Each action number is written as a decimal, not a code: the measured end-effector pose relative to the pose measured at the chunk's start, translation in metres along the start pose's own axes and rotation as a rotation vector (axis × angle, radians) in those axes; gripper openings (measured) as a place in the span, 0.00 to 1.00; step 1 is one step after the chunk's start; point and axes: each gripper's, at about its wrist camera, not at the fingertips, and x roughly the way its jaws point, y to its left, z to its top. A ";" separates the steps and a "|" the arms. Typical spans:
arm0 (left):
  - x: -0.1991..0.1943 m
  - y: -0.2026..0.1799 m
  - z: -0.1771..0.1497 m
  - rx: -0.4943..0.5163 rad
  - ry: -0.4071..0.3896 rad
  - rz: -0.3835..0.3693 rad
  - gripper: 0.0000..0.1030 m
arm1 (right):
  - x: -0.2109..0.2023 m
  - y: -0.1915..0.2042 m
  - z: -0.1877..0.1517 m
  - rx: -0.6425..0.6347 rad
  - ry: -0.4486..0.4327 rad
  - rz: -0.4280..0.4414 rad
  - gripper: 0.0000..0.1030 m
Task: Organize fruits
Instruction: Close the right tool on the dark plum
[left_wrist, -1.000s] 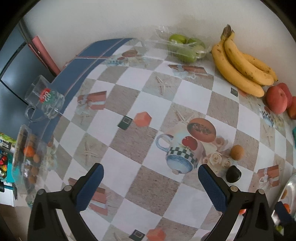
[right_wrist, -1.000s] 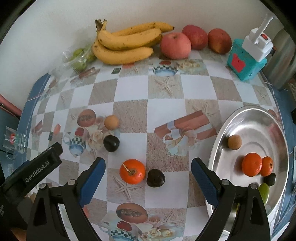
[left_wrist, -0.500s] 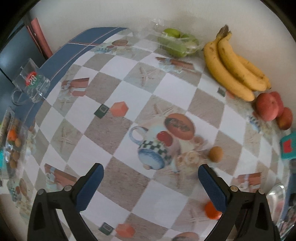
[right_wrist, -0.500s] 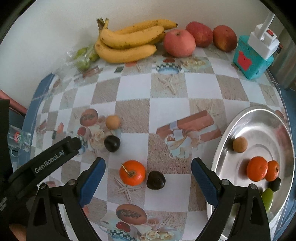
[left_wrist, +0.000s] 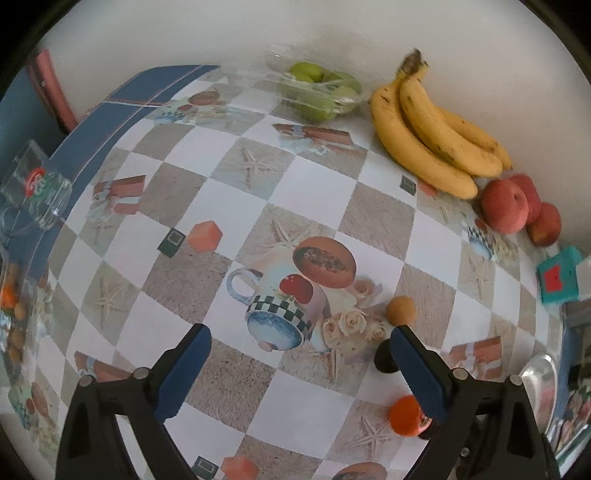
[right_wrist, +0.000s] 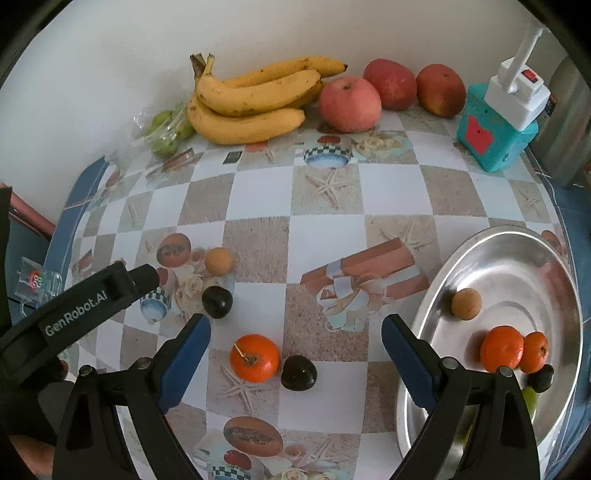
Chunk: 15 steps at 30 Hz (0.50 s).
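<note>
Left hand-held gripper: jaws wide apart, just been closing slightly, nothing between them but printed cloth. Pointed steeply down over the bench. Small tan fruit just beyond its right fingertip; dark plum partly hidden behind that finger; orange tangerine nearer, at the right edge of the same finger.

Right hand-held gripper: jaws wide apart, empty, poised above the bench. Between its fingers on the cloth: tangerine with stem touching or just beside a dark plum on its right. Further left and farther off: second dark plum, tan fruit just behind it, both near the tip of the left tool's arm.

Steel tray at right, holding one tan fruit, two tangerines touching each other, one small dark fruit and a green fruit partly hidden behind the right finger.

Along the far wall, left to right: bagged green fruits, banana bunch, three apples, teal box with white plug. Glass mug at the far left edge of the bench.
</note>
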 end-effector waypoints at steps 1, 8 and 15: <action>0.002 0.000 -0.001 0.014 0.004 0.000 0.96 | 0.003 0.001 -0.001 -0.001 0.008 -0.002 0.91; 0.006 0.004 -0.003 0.026 0.027 -0.040 0.94 | 0.010 0.000 -0.004 -0.001 0.034 -0.038 0.91; 0.007 -0.001 -0.007 0.044 0.050 -0.092 0.91 | 0.003 -0.004 -0.008 0.021 0.026 -0.021 0.74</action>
